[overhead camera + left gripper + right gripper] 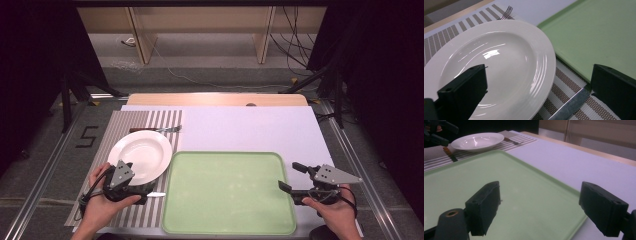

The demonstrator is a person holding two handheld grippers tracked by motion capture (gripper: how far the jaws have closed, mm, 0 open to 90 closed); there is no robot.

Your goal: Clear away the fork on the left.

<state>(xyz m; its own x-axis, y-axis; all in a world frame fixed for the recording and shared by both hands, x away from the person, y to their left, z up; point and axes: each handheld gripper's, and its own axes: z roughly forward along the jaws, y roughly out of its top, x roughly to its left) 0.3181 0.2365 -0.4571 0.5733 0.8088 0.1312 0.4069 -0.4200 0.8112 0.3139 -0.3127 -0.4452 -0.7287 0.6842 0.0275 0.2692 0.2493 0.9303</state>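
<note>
A person's left claw (134,176), jaws spread wide, hovers over the near rim of a white plate (142,154) lying on a striped placemat (102,145) at the bench's left. To grip it cleanly, one jaw should probably slip under the rim and one above, squeezing gently so the glossy plate cannot slide. A knife (570,105) lies just beside the plate under the claw and could get nudged. A fork (156,129) rests beyond. The right claw (292,176), also open and empty, waits over the green tray (227,192).
</note>
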